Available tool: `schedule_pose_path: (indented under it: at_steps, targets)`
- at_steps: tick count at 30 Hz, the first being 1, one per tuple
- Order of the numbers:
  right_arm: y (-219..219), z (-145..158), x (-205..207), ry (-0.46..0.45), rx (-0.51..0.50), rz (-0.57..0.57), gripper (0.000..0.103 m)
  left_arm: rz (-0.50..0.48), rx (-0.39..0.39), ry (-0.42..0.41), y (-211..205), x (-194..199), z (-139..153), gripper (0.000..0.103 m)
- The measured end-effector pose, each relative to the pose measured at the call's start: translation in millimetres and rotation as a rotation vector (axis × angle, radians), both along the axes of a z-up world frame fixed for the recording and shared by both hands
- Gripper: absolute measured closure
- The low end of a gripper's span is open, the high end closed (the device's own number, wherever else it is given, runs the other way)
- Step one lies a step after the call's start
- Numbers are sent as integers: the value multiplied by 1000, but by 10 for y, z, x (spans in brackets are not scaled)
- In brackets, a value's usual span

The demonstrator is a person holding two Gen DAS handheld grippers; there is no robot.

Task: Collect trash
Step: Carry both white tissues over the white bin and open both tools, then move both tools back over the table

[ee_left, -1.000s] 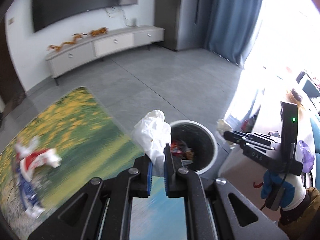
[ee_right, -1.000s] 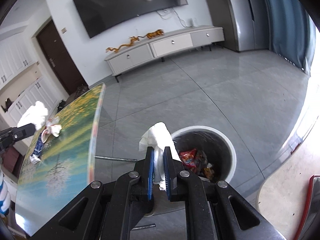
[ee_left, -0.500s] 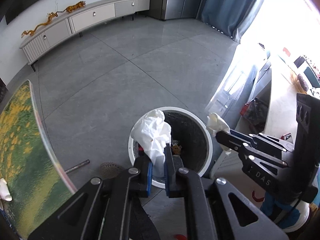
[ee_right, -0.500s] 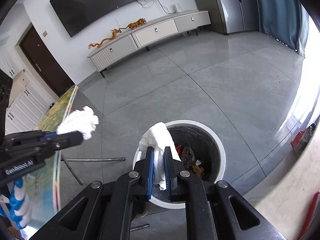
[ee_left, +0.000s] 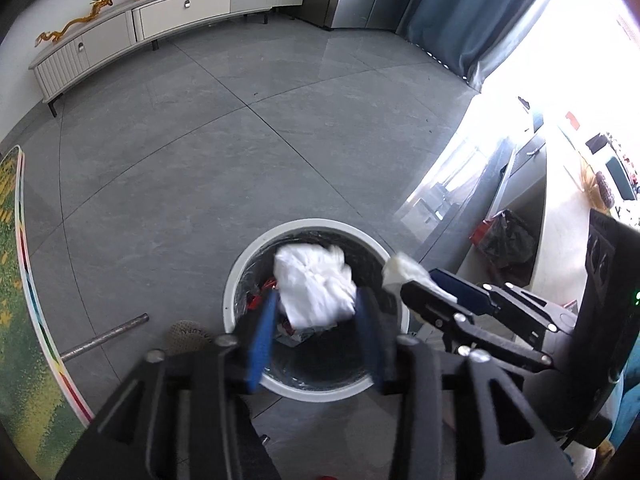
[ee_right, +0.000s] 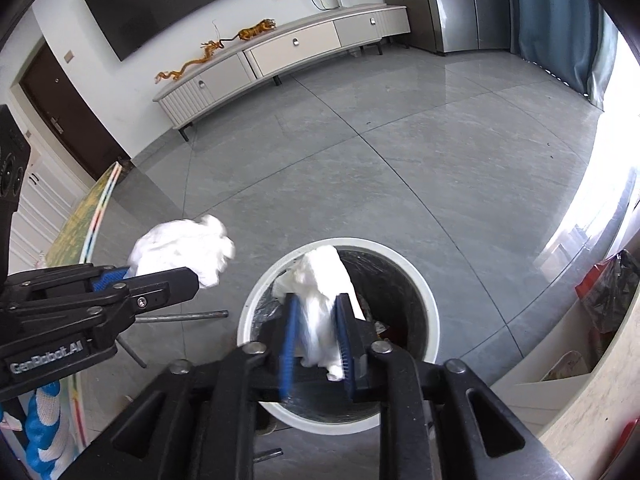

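- Both grippers are now hanging over the bin (ee_left: 236,280), off the table (ee_left: 24,320).
- Left gripper (ee_left: 316,320) fingers have just been opening; tissue (ee_left: 316,284) is sitting loose between them above the bin.
- Right gripper (ee_right: 318,332) fingers have just been opening too, wad (ee_right: 324,304) between them; grip unclear.

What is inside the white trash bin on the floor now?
The white trash bin has a dark liner and some red and coloured wrappers at the bottom. Two crumpled white tissues, one between each gripper's jaws, cover most of the rest.
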State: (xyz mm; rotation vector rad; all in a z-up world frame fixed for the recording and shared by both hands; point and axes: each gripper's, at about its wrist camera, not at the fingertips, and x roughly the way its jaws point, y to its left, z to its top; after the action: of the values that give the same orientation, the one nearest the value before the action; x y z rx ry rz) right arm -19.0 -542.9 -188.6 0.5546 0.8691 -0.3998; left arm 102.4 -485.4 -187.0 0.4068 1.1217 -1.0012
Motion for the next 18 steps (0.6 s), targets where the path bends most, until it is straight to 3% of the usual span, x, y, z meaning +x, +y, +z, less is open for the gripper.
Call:
schedule_pose_path:
  at_steps: [10, 18]
  targets:
    - [-12, 128, -84, -4, -32, -29, 68, 6, -23, 13, 49, -13, 47, 58]
    - [133, 368, -160, -52, -71, -19, 61, 40, -64, -45, 340, -79, 309, 58]
